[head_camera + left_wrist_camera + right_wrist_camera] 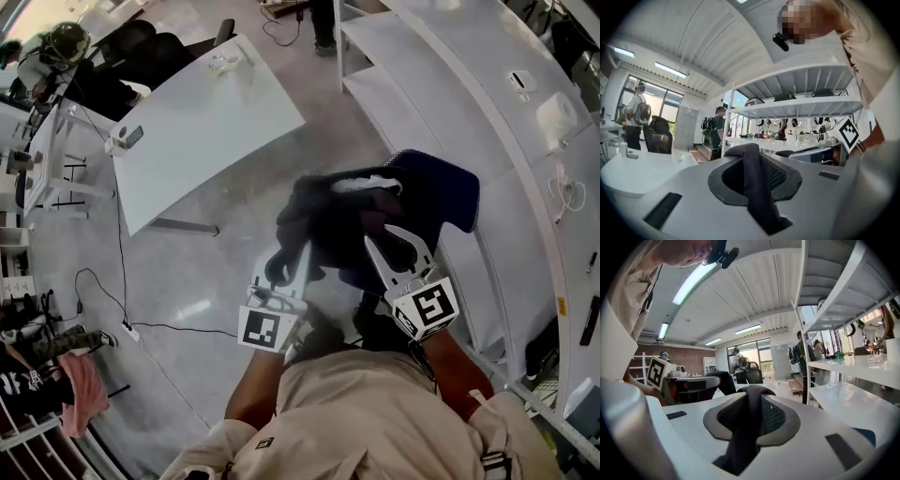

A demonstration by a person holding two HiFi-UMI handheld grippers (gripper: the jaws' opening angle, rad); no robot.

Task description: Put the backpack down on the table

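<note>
The dark backpack (pixel 375 220) hangs in the air in front of me, carried by both grippers over the grey floor. My left gripper (pixel 289 264) is shut on one dark fabric strap (pixel 757 183), which runs up between its jaws and over their tip. My right gripper (pixel 394 236) is shut on another strap (pixel 747 427) in the same way. Both grippers point roughly level, side by side; the right gripper's marker cube (pixel 848 133) shows in the left gripper view. The white table (pixel 202 122) stands ahead to the left, apart from the backpack.
White shelving (pixel 441 84) runs along the right, close to the backpack. Small items (pixel 127 139) lie at the table's left end. Black office chairs (pixel 141 56) stand beyond it. A cable (pixel 103 291) trails over the floor at left. People stand in the background (pixel 715 129).
</note>
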